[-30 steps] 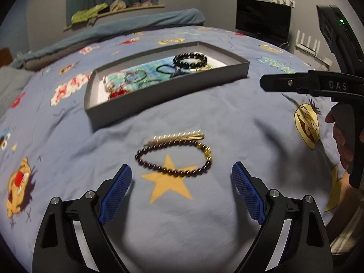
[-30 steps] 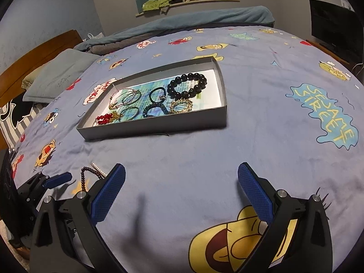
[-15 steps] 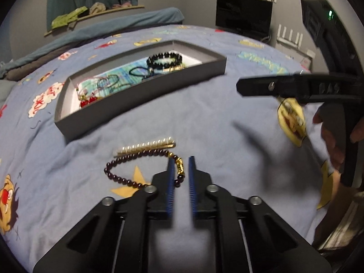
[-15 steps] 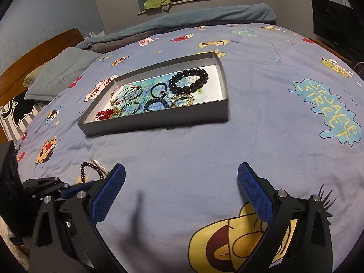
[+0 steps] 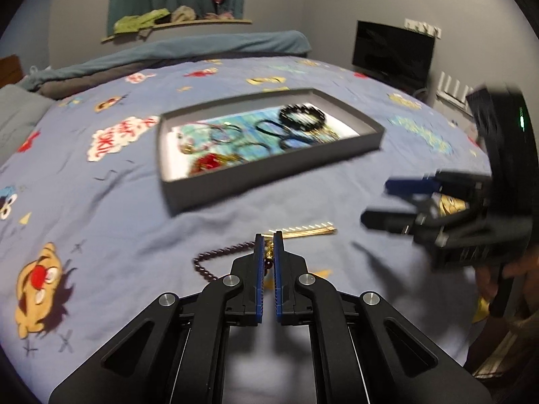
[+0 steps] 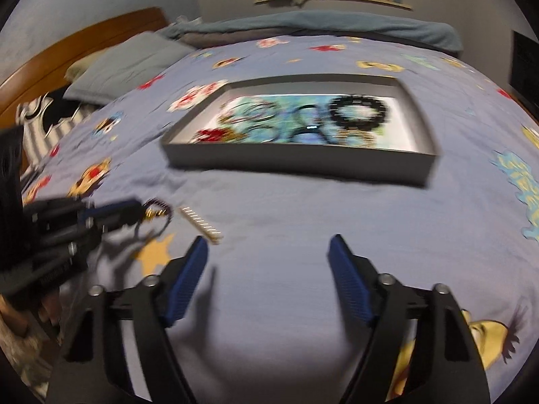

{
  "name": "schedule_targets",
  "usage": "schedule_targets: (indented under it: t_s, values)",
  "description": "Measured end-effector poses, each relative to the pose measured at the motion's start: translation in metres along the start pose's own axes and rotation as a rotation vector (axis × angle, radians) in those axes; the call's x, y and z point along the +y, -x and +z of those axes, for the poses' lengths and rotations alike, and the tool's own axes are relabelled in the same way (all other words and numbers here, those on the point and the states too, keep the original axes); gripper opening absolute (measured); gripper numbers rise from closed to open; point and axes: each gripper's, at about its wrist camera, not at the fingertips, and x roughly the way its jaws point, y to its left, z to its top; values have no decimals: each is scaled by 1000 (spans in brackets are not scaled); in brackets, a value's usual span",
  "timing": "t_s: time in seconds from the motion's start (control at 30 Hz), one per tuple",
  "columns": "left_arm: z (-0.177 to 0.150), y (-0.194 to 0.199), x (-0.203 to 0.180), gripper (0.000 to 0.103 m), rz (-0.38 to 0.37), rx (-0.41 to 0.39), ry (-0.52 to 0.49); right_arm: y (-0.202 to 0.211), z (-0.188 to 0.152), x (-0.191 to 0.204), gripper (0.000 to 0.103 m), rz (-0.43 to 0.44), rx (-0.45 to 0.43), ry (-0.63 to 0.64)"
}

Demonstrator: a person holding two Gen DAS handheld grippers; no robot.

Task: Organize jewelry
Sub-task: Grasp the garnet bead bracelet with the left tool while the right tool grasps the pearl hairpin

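The left gripper point(image 5: 268, 244), wide open 1 second ago, is now closed on the bracelet point(image 5: 215, 255), lifting its gold end off the bed point(image 5: 134, 222). The right gripper point(image 6: 267, 262) hangs open, empty. Next likely stop: the tray point(image 5: 269, 176).

Your room is dim, lit from overhead, with the walls falling to grey. Both fisheye views bend hard at the rim, where black corners close in and the bed point(image 5: 303, 185) bulges like a dome. In your left wrist view the tray point(image 5: 269, 171) is softly smeared and the right gripper point(image 5: 397, 202) is streaked by motion blur. Your right wrist view is blurrier: the jewelry in the tray point(image 6: 299, 165) is smudged, so single pieces are hard to tell. The fingers point(image 6: 188, 279) cast soft shadows onto the sheet, and the tray's pale floor looks slightly overexposed.
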Motion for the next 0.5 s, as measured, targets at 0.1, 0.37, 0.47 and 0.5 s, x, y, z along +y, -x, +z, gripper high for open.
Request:
schedule_targets:
  t_s: [0.1, 0.37, 0.47, 0.5]
  values:
    - [0, 1, 11, 3, 15, 7, 10, -14, 3, 17, 63, 28, 19, 45]
    - [-15, -10, 31, 3, 7, 72, 63, -41, 9, 44, 43, 16, 49, 165]
    - [-15, -8, 26, 4, -17, 68, 54, -47, 10, 47, 31, 14, 62, 200]
    - [-14, -9, 26, 9, -27, 73, 55, -48, 10, 47, 24, 27, 69, 205]
